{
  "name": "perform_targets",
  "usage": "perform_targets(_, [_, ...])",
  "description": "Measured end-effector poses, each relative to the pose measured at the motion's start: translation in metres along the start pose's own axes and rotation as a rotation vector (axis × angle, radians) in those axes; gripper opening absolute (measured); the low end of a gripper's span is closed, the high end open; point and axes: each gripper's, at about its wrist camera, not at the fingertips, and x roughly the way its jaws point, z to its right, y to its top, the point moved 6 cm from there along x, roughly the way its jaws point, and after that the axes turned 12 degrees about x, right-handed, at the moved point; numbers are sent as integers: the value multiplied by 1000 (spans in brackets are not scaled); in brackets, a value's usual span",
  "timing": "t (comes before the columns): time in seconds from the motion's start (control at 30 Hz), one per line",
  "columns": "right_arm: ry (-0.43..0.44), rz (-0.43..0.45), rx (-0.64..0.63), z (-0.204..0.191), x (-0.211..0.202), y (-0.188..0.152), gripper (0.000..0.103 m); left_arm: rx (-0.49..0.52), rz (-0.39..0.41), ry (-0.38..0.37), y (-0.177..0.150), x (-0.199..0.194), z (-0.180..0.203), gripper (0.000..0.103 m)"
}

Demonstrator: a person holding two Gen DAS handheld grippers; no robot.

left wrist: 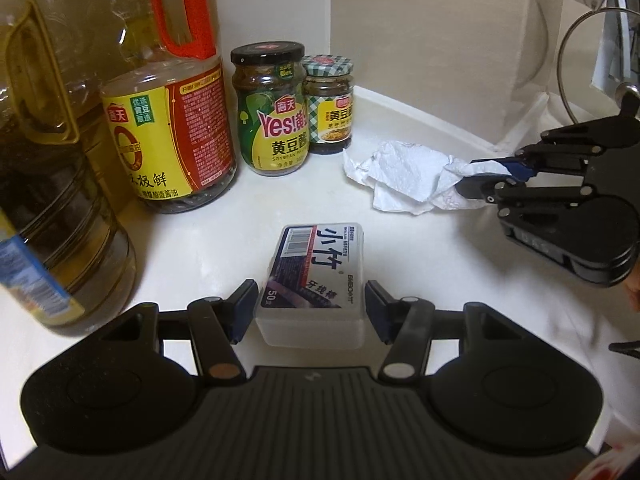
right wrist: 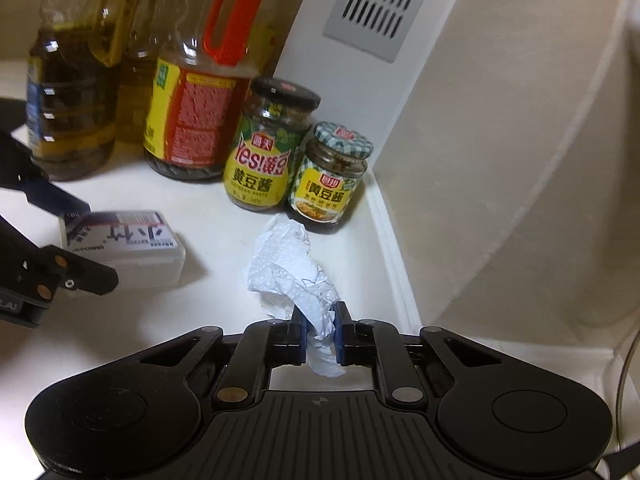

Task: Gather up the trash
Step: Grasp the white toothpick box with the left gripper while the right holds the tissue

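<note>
My right gripper [right wrist: 320, 330] pinches the crumpled white paper towel [right wrist: 292, 268], not yet lifted off the white surface [right wrist: 208, 304]. My left gripper [left wrist: 310, 306] brackets the translucent plastic floss-pick box [left wrist: 316, 276], jaws touching its sides. No trash collected yet.

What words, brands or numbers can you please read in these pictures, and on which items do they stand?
"Yes!", "黄豆酱", "SOYBEAN": taller black-lidded glass jar with green-yellow label.
"黄豆酱": smaller glass jar with green checked lid.
"小竹", "牙线棒", "50": clear rectangular plastic box, plus a barcode.
"优选黄豆酿造": large orange-handled plastic bottle with yellow-red label.
Its red panel's fine print and the jars' small lines are too small to read.
</note>
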Motion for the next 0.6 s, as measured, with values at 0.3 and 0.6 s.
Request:
perform_targets(0.3, [38,22,124,13,-77,-22,13,-3,16,13,-15,-47,29,54])
perform_targets(0.6, [88,-3,169,18,-126,-59,13,-37,-33,11,-50,-76,65,54])
